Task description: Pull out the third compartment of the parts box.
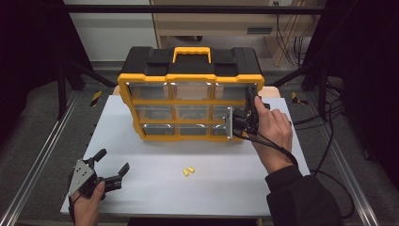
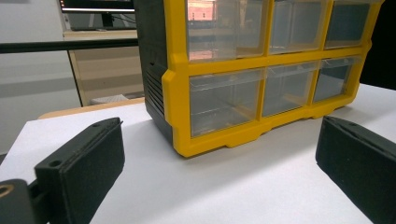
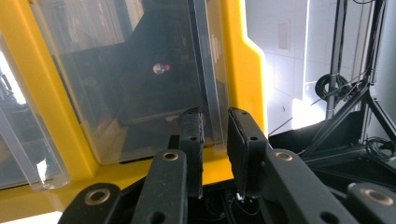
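High view: the yellow-and-black organizer (image 1: 190, 92) stands upright at the 12 o'clock part of the white surface (image 1: 226, 188), with its clear drawers facing the person. The right tongs (image 1: 254, 96) are at the 3 o'clock side of its front, at the right column of drawers (image 1: 220, 112). The left tongs (image 1: 112, 163) rest low at 7 o'clock, spread wide and holding nothing. Two small yellow pieces (image 1: 188, 171) lie on the surface near 6 o'clock, well apart from both tongs.

Left gripper view: the two black jaws stand far apart, with only bare surface between them. The organizer (image 2: 261, 70) is ahead at 1 o'clock, and its drawers look empty.

Right gripper view: the jaws are narrow, and the thin clear lip of the drawer (image 3: 212, 74) runs into the gap between the pads (image 3: 236, 140). I cannot tell whether the pads already press on it.

My judgement is that the drawer is light, stiff and smooth, so it may slip from the pads. The plastic is thin and could crack under a hard squeeze. The front lip is the right place to take hold, and the pull should be straight out. The organizer itself seems light when empty, so it may slide or tip forward.
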`<state>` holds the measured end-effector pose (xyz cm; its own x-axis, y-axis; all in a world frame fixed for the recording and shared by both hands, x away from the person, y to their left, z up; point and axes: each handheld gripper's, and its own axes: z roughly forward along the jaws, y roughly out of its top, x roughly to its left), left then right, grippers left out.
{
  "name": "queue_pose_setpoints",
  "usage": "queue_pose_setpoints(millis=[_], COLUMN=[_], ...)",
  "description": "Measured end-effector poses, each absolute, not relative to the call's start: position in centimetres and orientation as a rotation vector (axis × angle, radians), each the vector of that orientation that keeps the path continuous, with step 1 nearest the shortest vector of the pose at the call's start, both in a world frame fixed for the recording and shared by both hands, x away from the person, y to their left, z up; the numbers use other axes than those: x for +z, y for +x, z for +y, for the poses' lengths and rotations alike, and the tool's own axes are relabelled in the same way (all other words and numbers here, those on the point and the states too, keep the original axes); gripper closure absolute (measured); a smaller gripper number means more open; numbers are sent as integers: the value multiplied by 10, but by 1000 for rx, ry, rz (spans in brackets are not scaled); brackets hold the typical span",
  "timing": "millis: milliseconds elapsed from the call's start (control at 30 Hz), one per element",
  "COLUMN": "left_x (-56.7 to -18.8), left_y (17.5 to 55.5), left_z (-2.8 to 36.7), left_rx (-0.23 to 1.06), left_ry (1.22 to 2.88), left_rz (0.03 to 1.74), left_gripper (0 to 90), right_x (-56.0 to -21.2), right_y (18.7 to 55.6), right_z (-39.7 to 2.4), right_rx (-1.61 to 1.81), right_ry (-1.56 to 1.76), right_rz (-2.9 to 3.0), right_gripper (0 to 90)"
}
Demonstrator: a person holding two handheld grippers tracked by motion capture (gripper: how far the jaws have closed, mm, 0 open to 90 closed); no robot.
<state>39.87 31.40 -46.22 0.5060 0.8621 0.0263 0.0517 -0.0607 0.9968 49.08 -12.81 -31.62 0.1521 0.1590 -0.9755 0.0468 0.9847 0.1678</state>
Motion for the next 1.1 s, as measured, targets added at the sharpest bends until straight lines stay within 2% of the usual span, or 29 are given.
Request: queue_pose_setpoints(millis=[467, 1100], left_x=[-461, -461], left_y=[398, 398], left_z=[315, 314], left_rx=[810, 808], left_ry=[1487, 1490], left_rz=[828, 827], left_gripper=[12, 11], right_x=[-317, -317], right_y=[489, 462], right_z=[-126, -127], right_rx=[68, 68], right_ry=[176, 130], right_rz=[1388, 1392], right_gripper=[837, 835])
